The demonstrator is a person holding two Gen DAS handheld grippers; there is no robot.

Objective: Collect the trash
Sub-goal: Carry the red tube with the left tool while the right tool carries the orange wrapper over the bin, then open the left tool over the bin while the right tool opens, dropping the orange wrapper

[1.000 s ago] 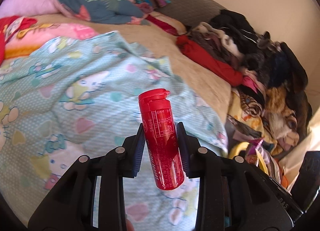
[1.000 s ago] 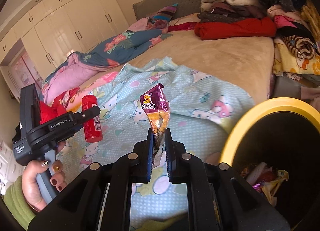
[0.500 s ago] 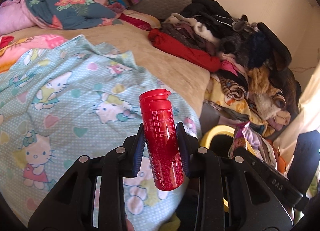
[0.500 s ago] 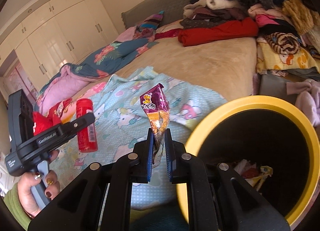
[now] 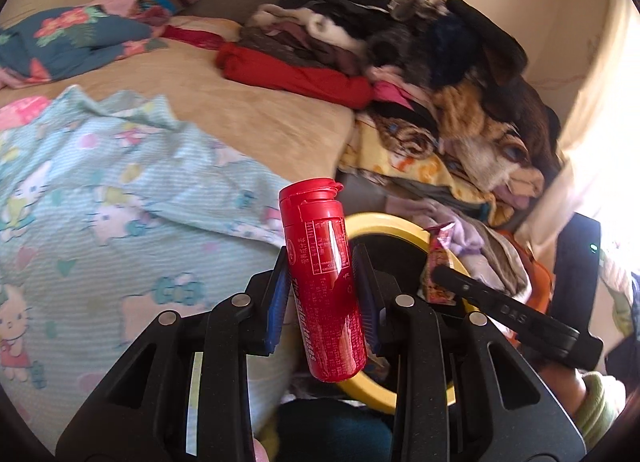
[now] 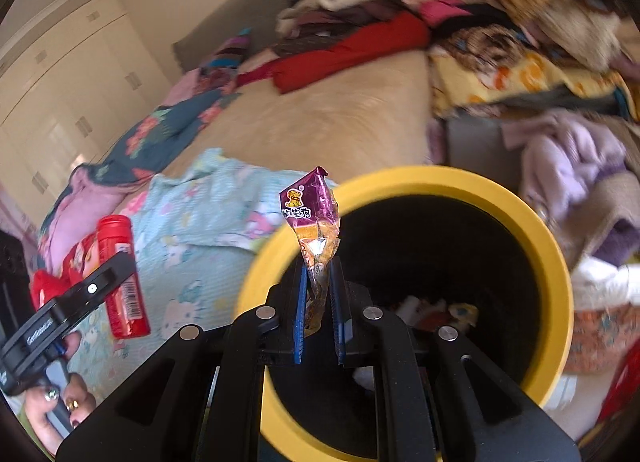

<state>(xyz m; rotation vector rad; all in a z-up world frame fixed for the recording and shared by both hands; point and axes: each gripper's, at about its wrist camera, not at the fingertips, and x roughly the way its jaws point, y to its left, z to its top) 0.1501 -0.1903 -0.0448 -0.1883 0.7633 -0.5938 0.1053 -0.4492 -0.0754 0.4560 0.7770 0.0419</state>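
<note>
Right wrist view: the right gripper [image 6: 318, 294] is clenching a purple snack wrapper [image 6: 312, 217] above the yellow-rimmed bin [image 6: 556, 262]. At nine o'clock, the left gripper [image 5: 322, 286] is grasping a red bottle [image 5: 324, 282], upright, over the cartoon blanket [image 5: 100, 201].

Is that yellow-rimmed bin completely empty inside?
No. In the right wrist view, crumpled bits of trash lie at the bottom of the yellow-rimmed bin.
</note>
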